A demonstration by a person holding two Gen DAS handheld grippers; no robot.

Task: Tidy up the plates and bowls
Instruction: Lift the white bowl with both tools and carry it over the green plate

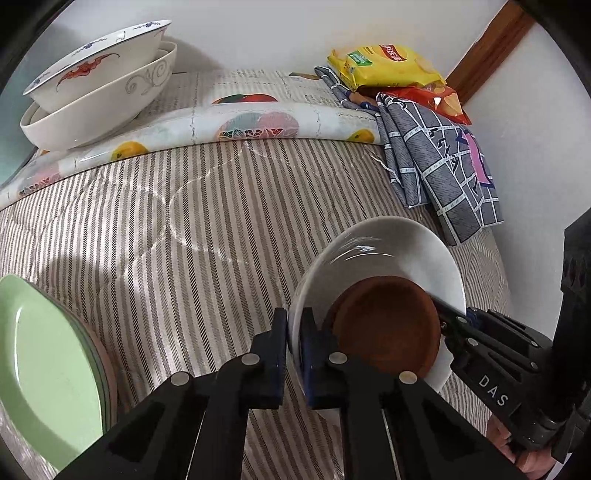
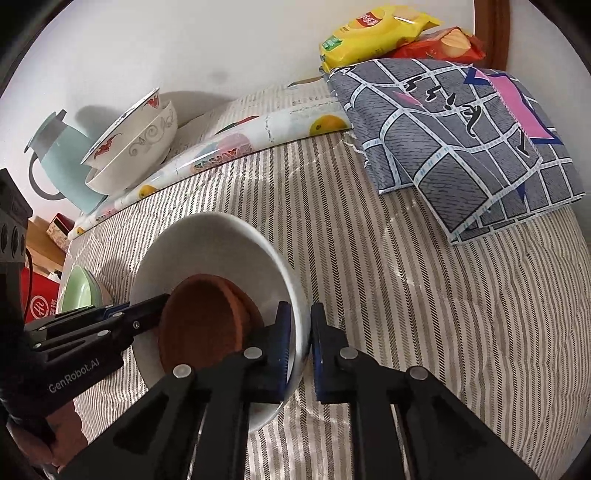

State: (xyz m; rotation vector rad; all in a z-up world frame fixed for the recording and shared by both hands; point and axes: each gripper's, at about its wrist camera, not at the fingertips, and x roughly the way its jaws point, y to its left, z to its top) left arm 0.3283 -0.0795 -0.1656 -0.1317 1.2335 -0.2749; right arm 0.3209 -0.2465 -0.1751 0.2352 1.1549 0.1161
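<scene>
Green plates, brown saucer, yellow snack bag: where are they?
Stack of pale green plates (image 1: 44, 350), left wrist view, top plate's face.
Small brown round saucer (image 1: 388, 325), left wrist view, its centre.
Yellow snack bag (image 2: 373, 31), right wrist view, its front.

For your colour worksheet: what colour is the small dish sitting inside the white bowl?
Reddish brown. The small dish shows best in the left wrist view.

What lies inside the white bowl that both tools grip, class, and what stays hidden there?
Inside the white bowl sit brown dishes, apparently two nested. They cover the bowl's bottom, so anything beneath them cannot be seen. The left tool and right tool each clamp its rim.
</scene>
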